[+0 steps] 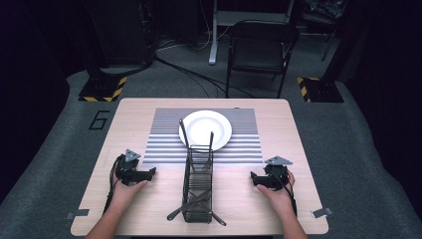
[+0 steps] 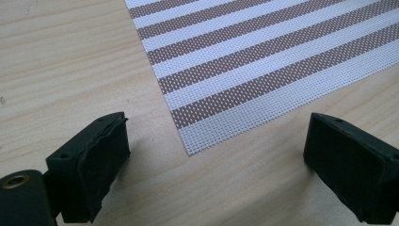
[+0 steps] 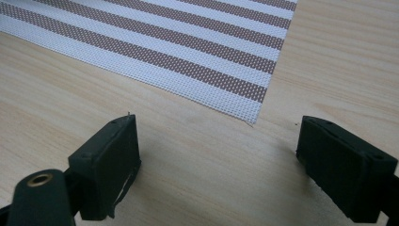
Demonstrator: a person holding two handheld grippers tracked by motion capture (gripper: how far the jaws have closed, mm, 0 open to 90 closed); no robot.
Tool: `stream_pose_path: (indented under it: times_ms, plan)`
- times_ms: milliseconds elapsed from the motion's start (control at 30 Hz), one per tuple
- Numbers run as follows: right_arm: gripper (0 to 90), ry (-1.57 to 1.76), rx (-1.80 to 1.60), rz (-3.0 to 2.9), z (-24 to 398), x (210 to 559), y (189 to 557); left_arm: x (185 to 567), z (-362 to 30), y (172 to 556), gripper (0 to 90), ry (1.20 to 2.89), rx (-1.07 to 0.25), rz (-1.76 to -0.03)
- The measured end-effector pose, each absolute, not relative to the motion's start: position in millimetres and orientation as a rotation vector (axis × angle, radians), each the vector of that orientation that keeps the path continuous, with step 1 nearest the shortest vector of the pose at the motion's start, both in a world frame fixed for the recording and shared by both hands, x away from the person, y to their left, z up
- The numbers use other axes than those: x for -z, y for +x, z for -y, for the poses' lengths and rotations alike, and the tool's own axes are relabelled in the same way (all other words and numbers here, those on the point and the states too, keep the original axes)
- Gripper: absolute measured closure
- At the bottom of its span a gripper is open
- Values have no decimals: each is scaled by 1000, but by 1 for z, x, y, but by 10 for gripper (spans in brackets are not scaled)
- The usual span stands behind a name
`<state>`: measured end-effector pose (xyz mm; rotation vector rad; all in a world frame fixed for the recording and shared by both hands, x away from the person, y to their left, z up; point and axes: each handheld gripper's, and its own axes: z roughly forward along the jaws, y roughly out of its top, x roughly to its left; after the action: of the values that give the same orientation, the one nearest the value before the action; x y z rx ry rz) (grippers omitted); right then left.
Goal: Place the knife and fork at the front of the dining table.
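Observation:
A white plate (image 1: 205, 129) rests on a striped placemat (image 1: 164, 144) in the middle of the wooden table (image 1: 124, 114). In front of it stands a black wire cutlery caddy (image 1: 198, 181) holding dark utensils (image 1: 191, 201). My left gripper (image 1: 149, 173) lies low on the table left of the caddy, jaws open and empty. In the left gripper view the left gripper (image 2: 216, 160) frames the placemat's near corner (image 2: 190, 151). My right gripper (image 1: 255, 179) rests right of the caddy, open and empty. The right gripper (image 3: 219, 160) faces the placemat's other near corner (image 3: 253, 120).
A black folding chair (image 1: 261, 47) stands beyond the table's far edge. Cables cross the grey floor behind it. Yellow-black striped bases (image 1: 102, 89) sit at the back left and right. Bare wood lies either side of the caddy.

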<state>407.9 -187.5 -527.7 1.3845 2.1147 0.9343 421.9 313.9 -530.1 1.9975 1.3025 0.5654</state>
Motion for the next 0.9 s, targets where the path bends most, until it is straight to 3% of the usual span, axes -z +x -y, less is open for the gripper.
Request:
stream_pose_path:
  times_ms: [900]
  plan:
    - [134,1395,-939,-2103,187,528,407,530,-314,422,77,2000,-566,-1299]
